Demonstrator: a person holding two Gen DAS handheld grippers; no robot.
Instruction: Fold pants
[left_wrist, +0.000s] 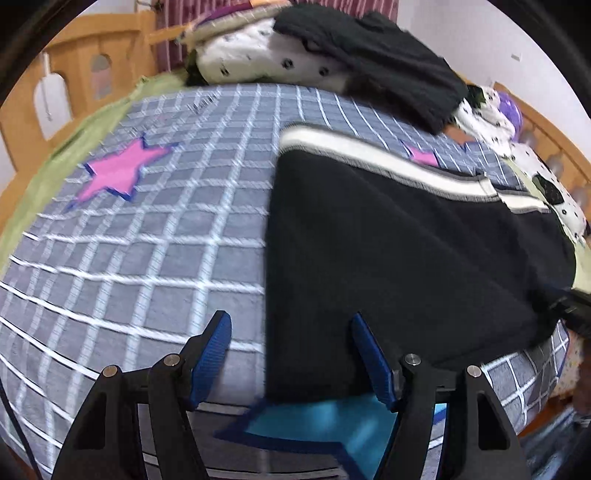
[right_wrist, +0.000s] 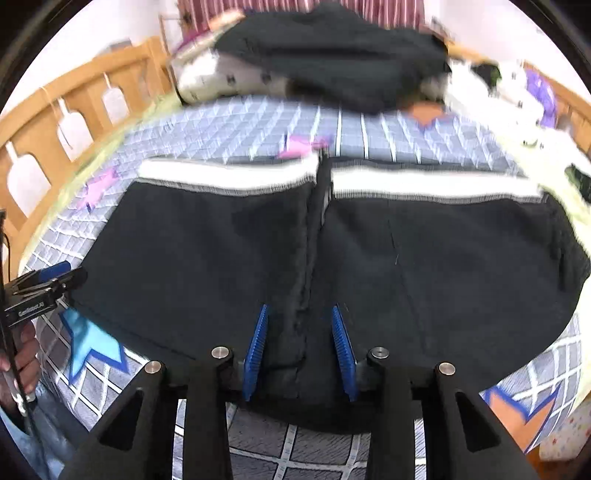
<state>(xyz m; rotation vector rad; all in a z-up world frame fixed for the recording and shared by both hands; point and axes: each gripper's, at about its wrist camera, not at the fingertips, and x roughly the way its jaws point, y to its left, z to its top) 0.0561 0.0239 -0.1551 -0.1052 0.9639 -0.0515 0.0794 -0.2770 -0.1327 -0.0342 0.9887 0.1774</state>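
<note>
Left wrist view: the left gripper (left_wrist: 291, 354) hangs with fingers spread over the near left corner of the black pants (left_wrist: 406, 251), flat on the checked blanket (left_wrist: 147, 240) — nothing pinched. Right wrist view: the right gripper (right_wrist: 300, 350), fingers partly apart, straddles the pants' near hem at the middle seam — gripping unclear. Likely the hem-grasp step; next, both must pinch cloth.

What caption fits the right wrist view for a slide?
Right gripper straddles the centre fold of black pants laid flat on a checked bedspread, the left gripper at their left edge.
</note>
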